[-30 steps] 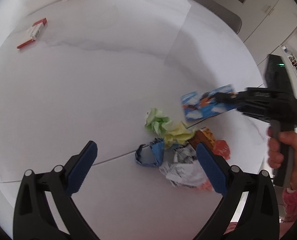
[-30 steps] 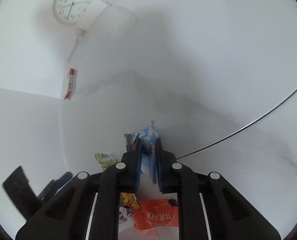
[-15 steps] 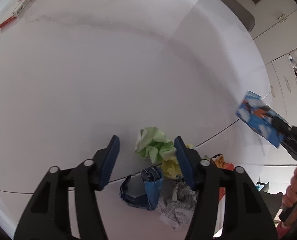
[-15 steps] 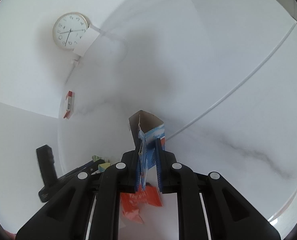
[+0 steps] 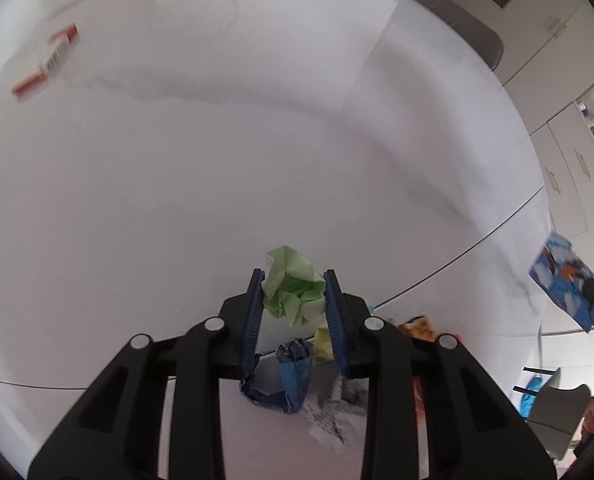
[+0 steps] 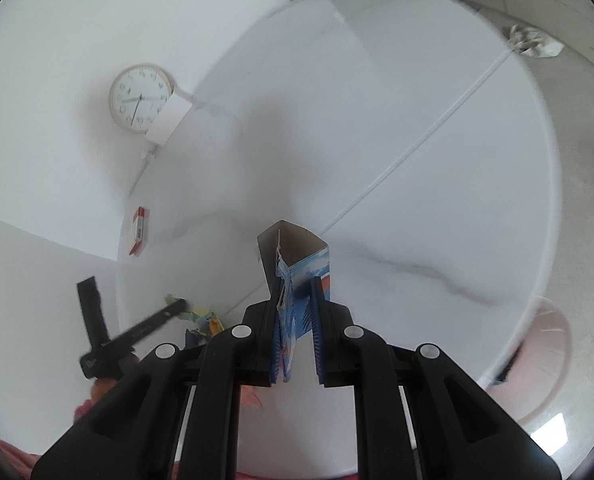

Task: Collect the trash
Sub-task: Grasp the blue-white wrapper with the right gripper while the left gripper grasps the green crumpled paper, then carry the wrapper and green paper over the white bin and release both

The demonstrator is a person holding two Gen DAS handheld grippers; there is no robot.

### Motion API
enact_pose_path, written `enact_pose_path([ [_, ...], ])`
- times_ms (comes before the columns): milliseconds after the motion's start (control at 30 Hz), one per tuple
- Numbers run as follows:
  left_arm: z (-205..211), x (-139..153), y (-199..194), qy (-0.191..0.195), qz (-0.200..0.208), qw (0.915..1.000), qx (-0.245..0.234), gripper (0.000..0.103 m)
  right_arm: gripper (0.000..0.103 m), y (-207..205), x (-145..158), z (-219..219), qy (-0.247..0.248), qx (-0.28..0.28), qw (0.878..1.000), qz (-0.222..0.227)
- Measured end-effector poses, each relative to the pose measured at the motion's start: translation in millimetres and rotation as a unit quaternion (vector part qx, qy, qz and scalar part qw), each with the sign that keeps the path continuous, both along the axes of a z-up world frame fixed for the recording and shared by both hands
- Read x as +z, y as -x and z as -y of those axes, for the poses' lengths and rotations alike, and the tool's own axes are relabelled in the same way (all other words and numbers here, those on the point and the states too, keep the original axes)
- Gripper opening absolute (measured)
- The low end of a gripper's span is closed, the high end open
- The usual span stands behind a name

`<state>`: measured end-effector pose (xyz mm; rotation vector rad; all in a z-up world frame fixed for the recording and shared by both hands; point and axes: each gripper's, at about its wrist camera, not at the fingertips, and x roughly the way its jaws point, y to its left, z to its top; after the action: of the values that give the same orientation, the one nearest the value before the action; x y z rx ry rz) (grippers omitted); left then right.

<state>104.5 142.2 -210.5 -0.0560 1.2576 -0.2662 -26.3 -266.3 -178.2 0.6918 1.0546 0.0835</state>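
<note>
Left tool (image 5: pixel 293 296): its blue-padded jaws are closing, now narrow, with a crumpled ball of light green paper (image 5: pixel 293 292) between them; both pads sit against the ball's sides.
Right tool (image 6: pixel 297 320): jaws close together, clamped on a flattened blue and white printed carton (image 6: pixel 297 280), which is lifted off the bench with its open grey end pointing away.
Trash pile: behind the green ball on the white marble bench (image 5: pixel 217 180) lie a crumpled dark blue wrapper (image 5: pixel 293 380), a yellow paper wad (image 5: pixel 323 344), an orange wrapper (image 5: pixel 419 326) and crumpled printed paper (image 5: pixel 333 412), bunched together.
Left view only: grey chair back (image 5: pixel 457 12) and white cabinets (image 5: pixel 557 92) past the bench; the carried carton (image 5: pixel 565 284) at the right edge.
Right view only: round white wall clock (image 6: pixel 139 98); pale pink bin (image 6: pixel 537 364) just beyond the bench rim; crumpled paper on the floor (image 6: pixel 533 42).
Both views: red and white small box (image 5: pixel 47 62) far from the pile.
Change from a second ago: left jaws stood wide above the pile; the carton was low near the bench.
</note>
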Motion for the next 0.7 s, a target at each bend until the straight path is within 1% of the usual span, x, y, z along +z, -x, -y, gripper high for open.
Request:
enact_pose_path([
  [67,1,18,-1,-0.003,0.017,0.9998,-0.008,0.029,0.014,27,10,16,0.016,-0.017,1.000,0.003],
  [133,11,39,6,0.002,0.033,0.9993,-0.019,0.029,0.014,58,15,33,0.046,-0.036,0.998,-0.005],
  [200,30,55,13,0.011,0.043,0.9984,-0.035,0.029,0.014,85,12,48,0.074,-0.053,0.996,-0.019],
  [267,51,71,25,0.018,0.054,0.9965,-0.062,0.029,0.014,115,-3,67,0.083,-0.080,0.992,-0.043],
  [333,74,82,41,0.031,0.058,0.9938,-0.090,0.029,0.014,143,-31,87,0.079,-0.105,0.988,-0.075],
  [367,89,85,48,0.037,0.057,0.9921,-0.106,0.029,0.014,152,-46,94,0.076,-0.114,0.987,-0.089],
  [400,102,87,56,0.042,0.056,0.9901,-0.122,0.029,0.014,161,-66,103,0.072,-0.123,0.984,-0.110],
  [467,136,90,75,0.049,0.053,0.9844,-0.160,0.029,0.014,171,-100,112,0.060,-0.132,0.980,-0.138],
  [500,156,89,88,0.051,0.049,0.9803,-0.184,0.029,0.014,176,-118,117,0.053,-0.134,0.978,-0.153],
  [567,184,83,106,0.048,0.042,0.9741,-0.217,0.029,0.014,188,-165,128,0.037,-0.136,0.972,-0.189],
  [600,198,80,114,0.045,0.039,0.9706,-0.233,0.029,0.014,190,-175,129,0.035,-0.134,0.970,-0.197],
  [667,230,70,138,0.036,0.034,0.9615,-0.270,0.029,0.014,193,-207,132,0.033,-0.125,0.967,-0.220],
  [700,240,68,145,0.032,0.032,0.9593,-0.279,0.029,0.014,193,-220,132,0.033,-0.120,0.965,-0.230],
])
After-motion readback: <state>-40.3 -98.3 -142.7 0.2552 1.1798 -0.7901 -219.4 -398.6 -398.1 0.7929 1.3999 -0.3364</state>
